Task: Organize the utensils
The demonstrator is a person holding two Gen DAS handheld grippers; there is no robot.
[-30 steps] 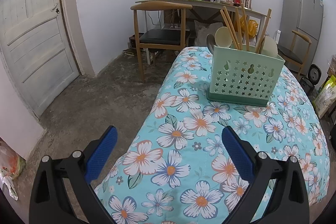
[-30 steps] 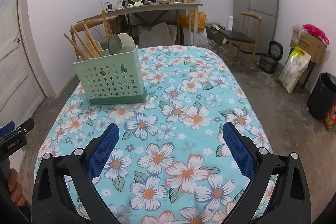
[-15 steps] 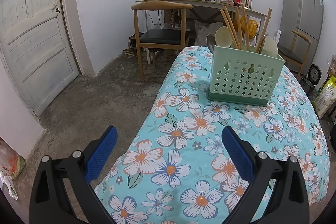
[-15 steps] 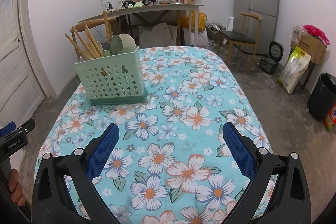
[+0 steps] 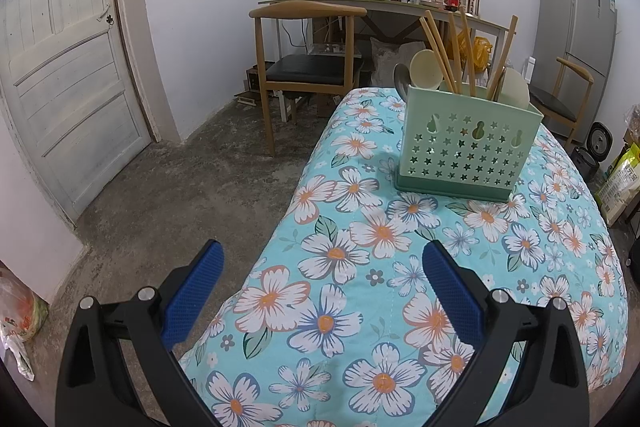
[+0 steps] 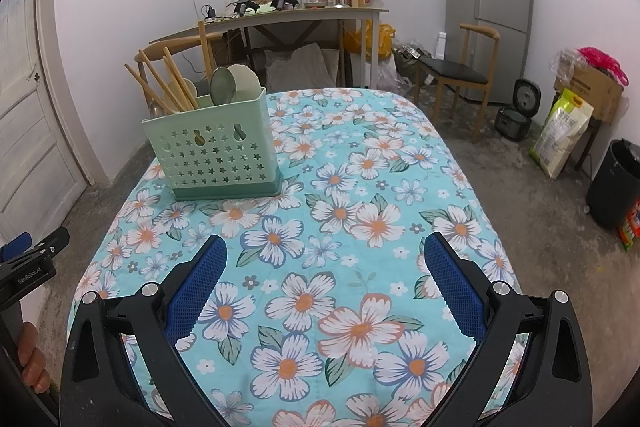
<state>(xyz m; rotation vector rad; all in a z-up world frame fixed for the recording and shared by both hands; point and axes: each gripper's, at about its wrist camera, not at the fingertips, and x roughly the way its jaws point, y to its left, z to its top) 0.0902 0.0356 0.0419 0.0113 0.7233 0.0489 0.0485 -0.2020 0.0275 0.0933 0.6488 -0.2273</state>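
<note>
Green utensil caddy (image 5: 466, 147) upright on floral tablecloth (image 5: 360, 267), holding chopsticks (image 5: 438, 49), spoons (image 5: 426, 67). Left gripper (image 5: 322, 259), right gripper (image 6: 325, 253): both near caddy, spread wide, empty.

The surface (image 6: 420, 163) wears a turquoise cloth (image 5: 360, 267) printed with white and orange flowers; on it, toward its far left part, stands one pale green caddy (image 6: 218, 155) with star holes, holding chopsticks (image 6: 160, 87) and spoons (image 5: 426, 67).
</note>
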